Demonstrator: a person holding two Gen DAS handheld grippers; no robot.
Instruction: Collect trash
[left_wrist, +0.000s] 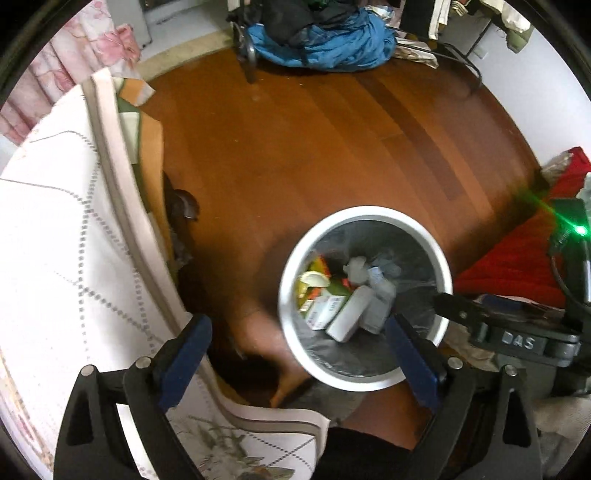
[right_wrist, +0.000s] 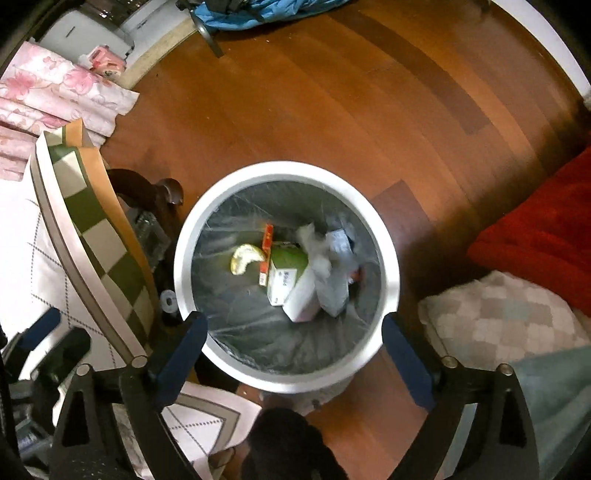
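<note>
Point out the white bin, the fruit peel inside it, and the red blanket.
white bin (right_wrist: 388, 258): right wrist view, on the right side of its rim.
fruit peel (right_wrist: 244, 258): right wrist view, on the middle of the curved yellow piece.
red blanket (right_wrist: 546, 229): right wrist view, on its upper surface.

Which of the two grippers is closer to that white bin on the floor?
Right. The right gripper hangs directly above the white bin, jaws open; the left gripper is off toward the bed side.
</note>
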